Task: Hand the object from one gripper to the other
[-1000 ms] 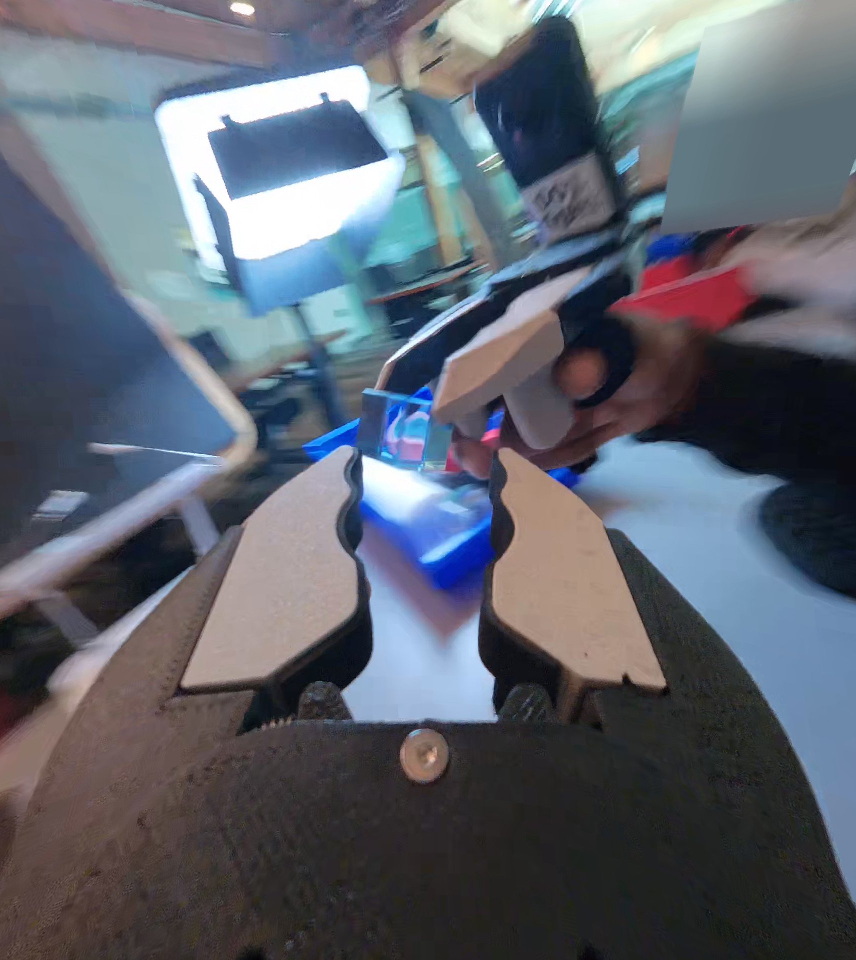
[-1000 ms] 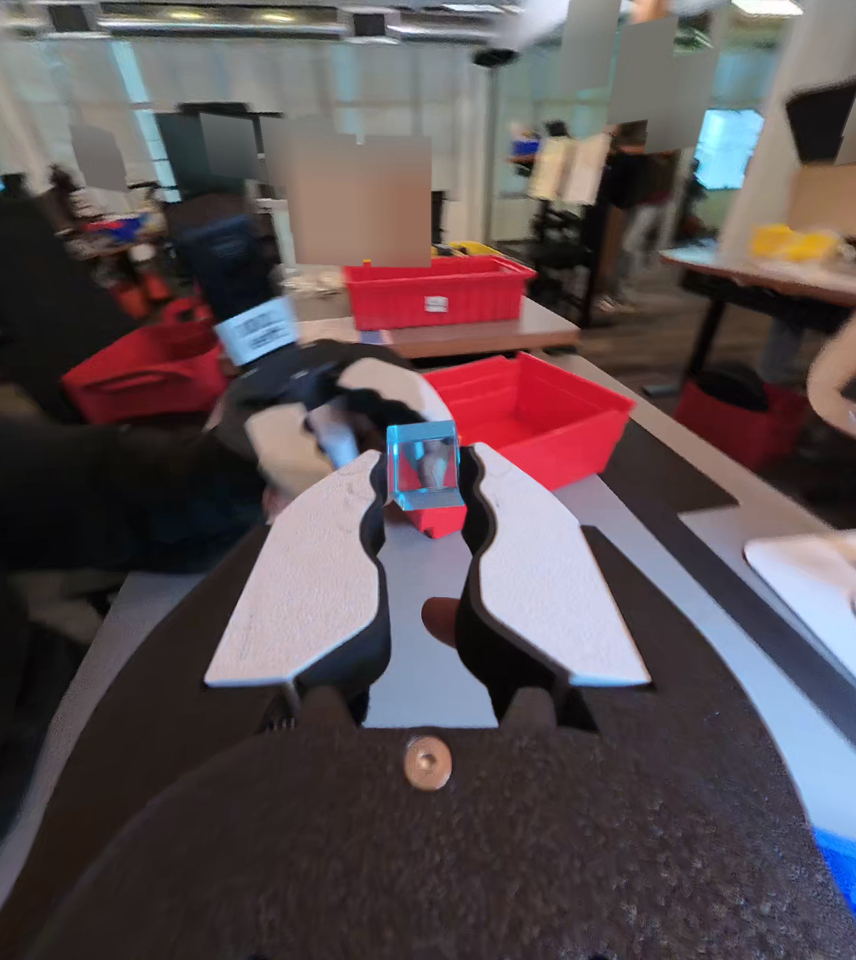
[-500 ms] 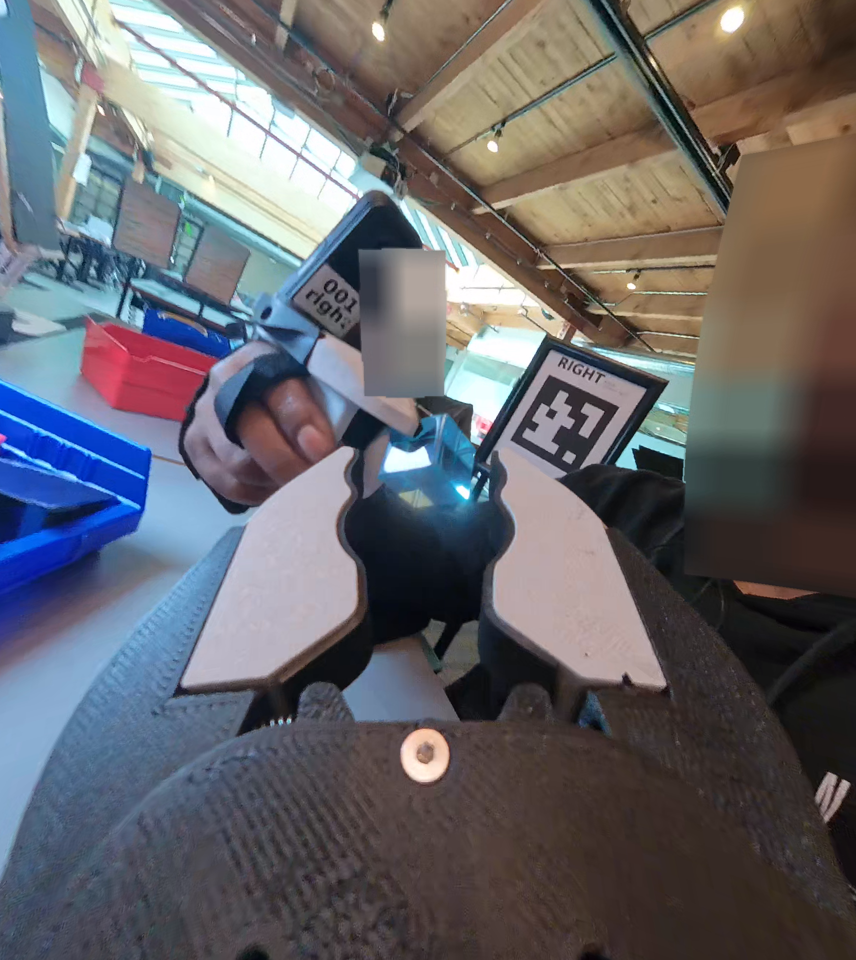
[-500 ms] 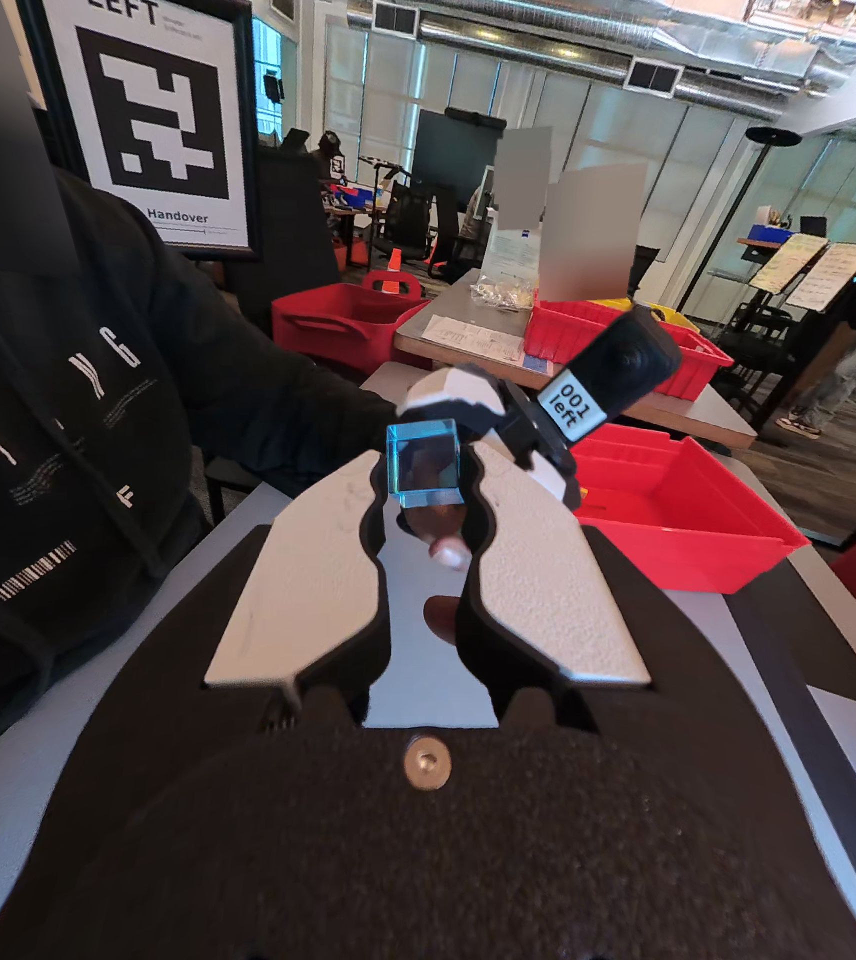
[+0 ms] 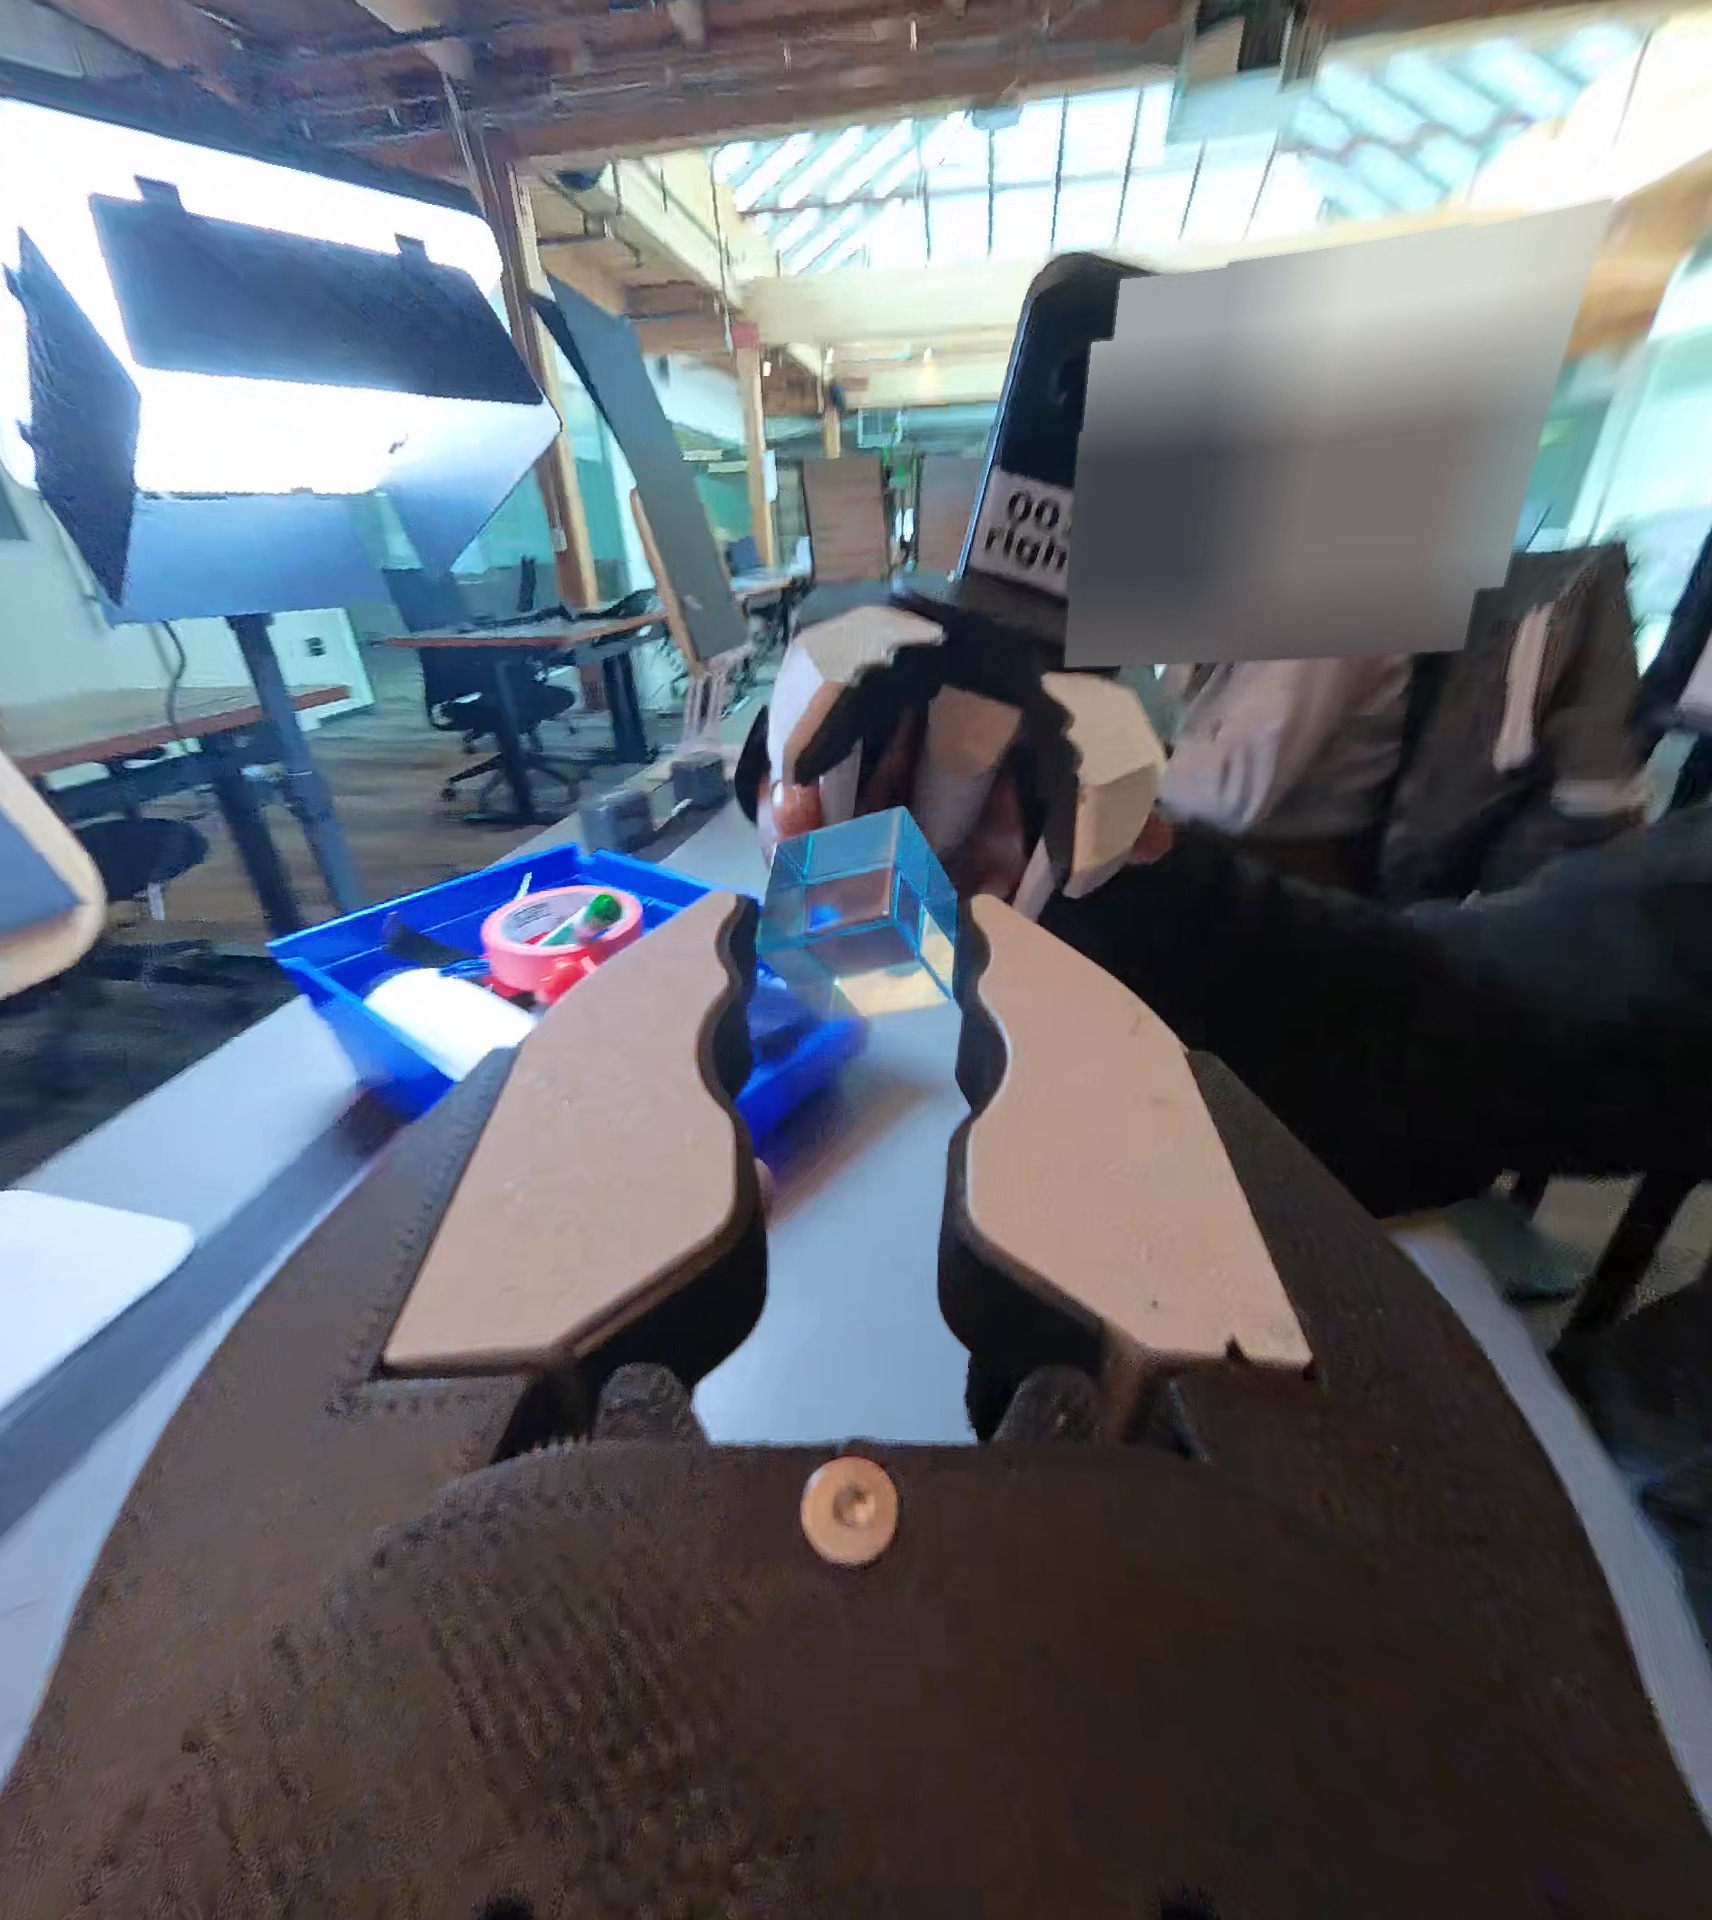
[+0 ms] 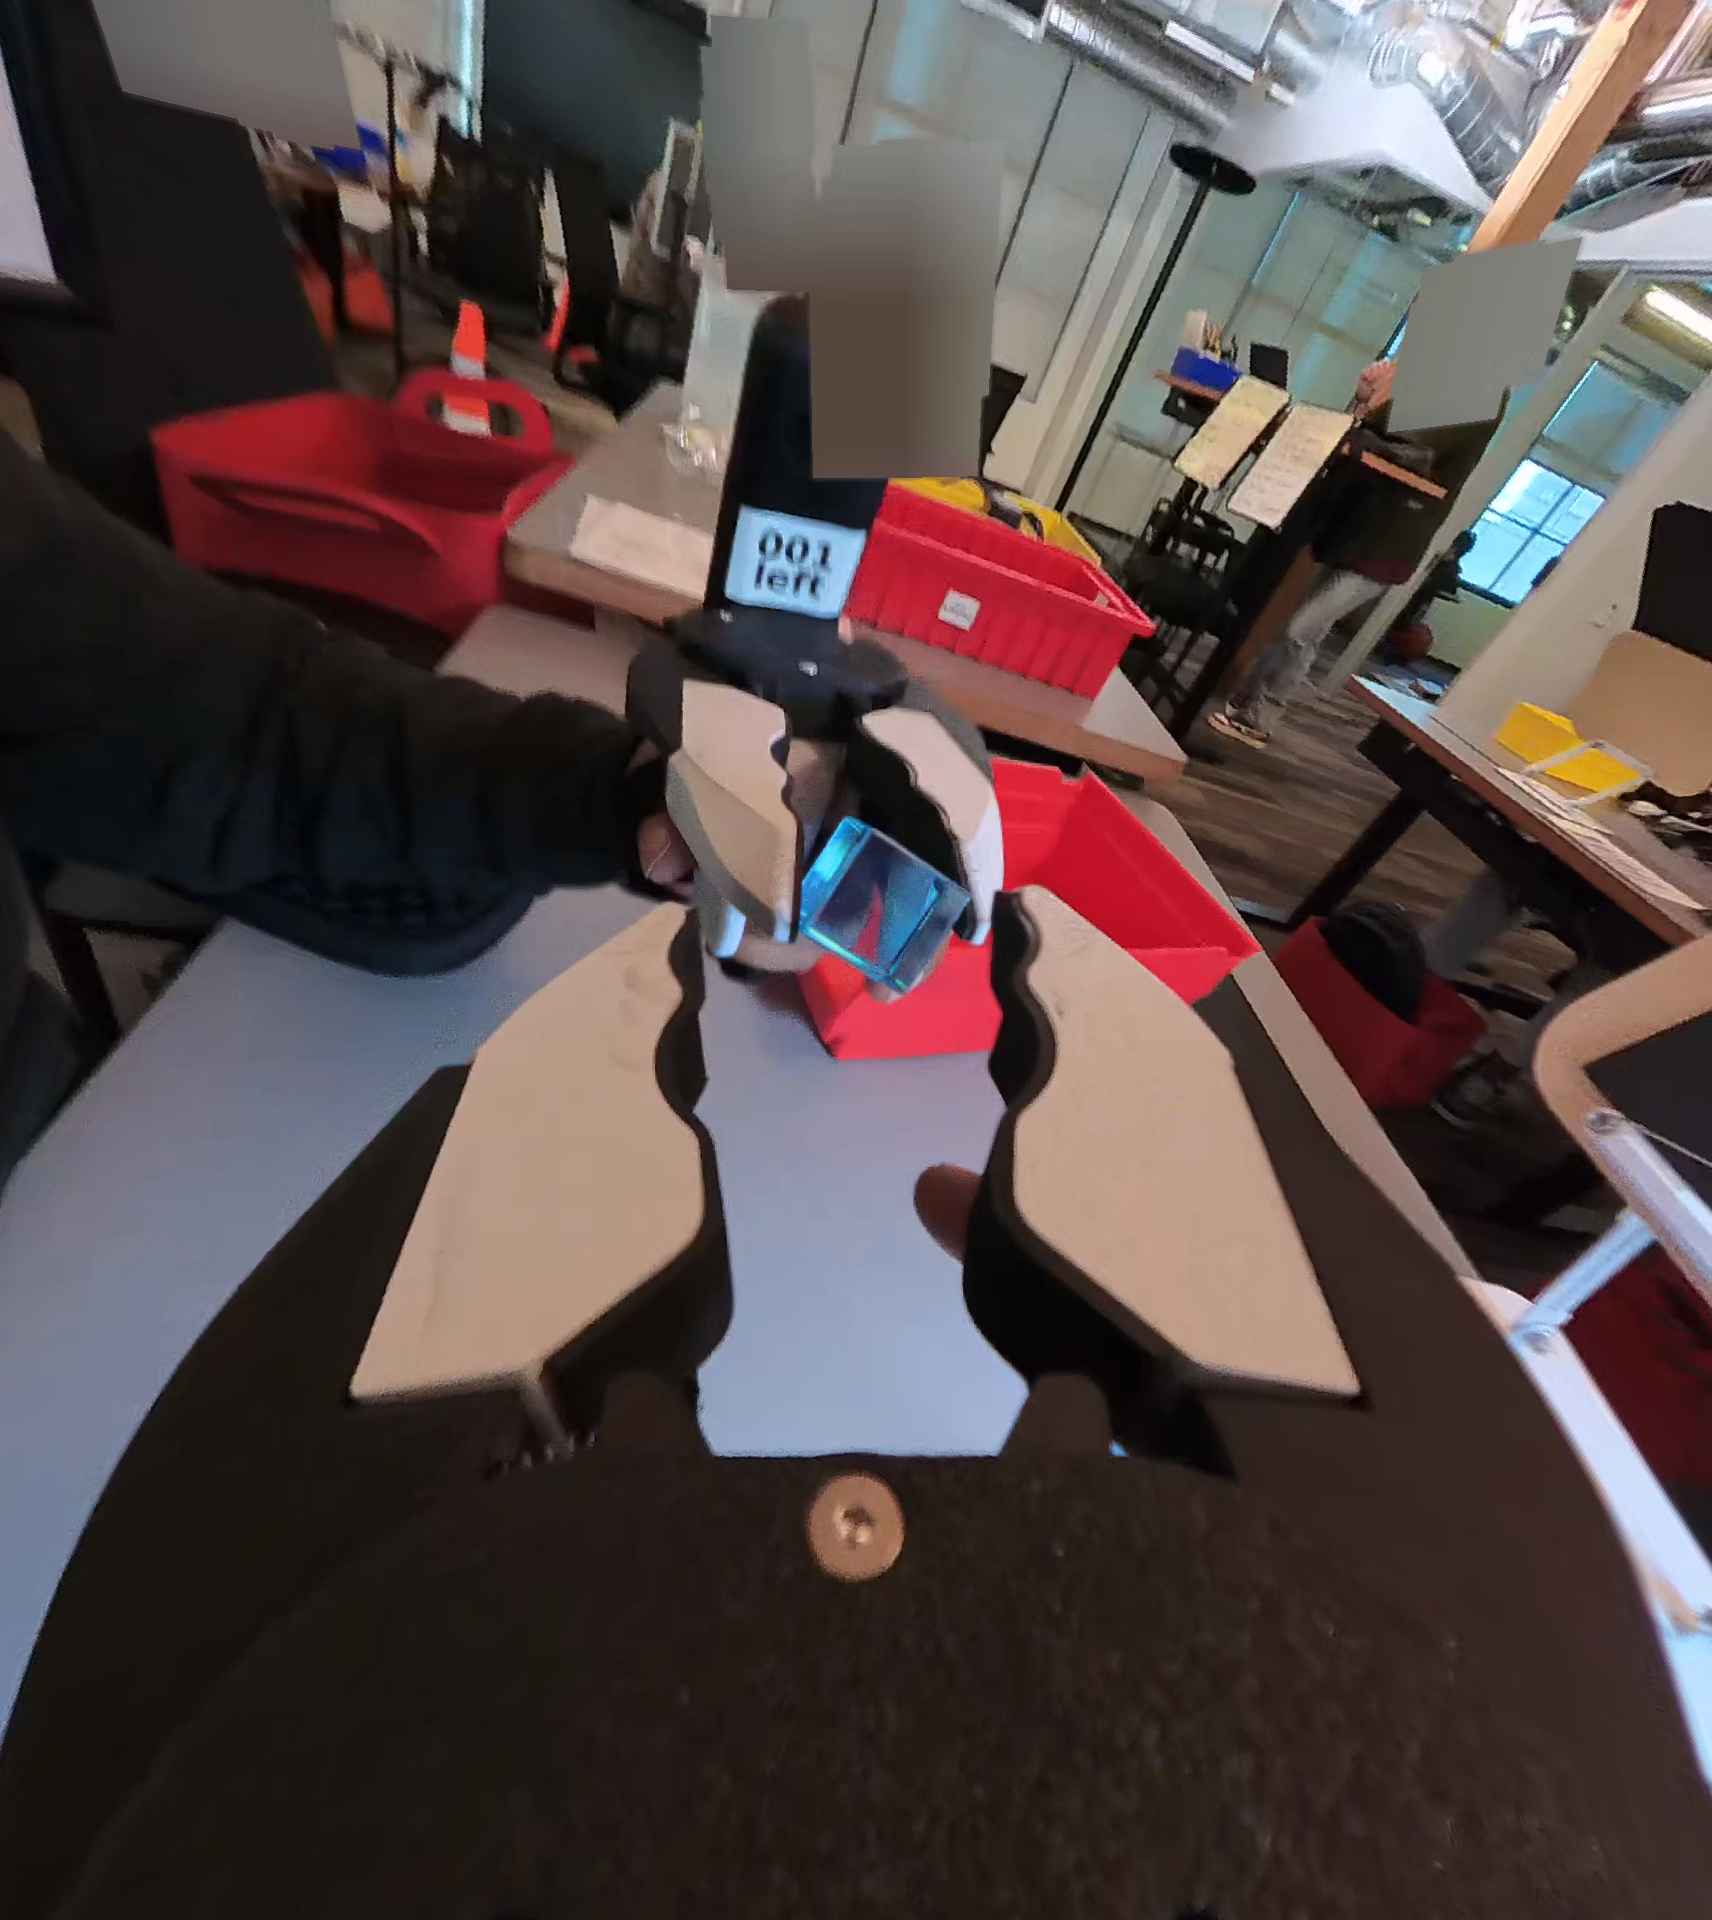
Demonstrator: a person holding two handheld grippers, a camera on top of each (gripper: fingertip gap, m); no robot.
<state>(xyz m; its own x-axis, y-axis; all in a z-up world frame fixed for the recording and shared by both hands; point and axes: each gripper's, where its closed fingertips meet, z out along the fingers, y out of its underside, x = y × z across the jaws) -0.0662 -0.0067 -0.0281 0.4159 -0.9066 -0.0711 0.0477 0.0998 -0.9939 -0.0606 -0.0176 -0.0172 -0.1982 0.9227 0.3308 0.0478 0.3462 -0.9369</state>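
Clear blue cube (image 5: 857, 914): looks hard, smooth, slippery, likely light; best pinched on two flat sides. Held up over the bench (image 6: 208, 1091), squeezed between left hand-held gripper (image 5: 857, 940) tips. Right hand-held gripper (image 6: 847, 935) spread wide, empty, just beside the cube.

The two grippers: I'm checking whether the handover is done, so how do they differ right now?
The left gripper is shut on the clear blue cube; the right gripper is open and holds nothing. The left gripper's fingers press the cube's sides, while the right gripper's fingers stand wide apart, clear of it. Both have pale fingers on black bodies and face each other above the grey table.
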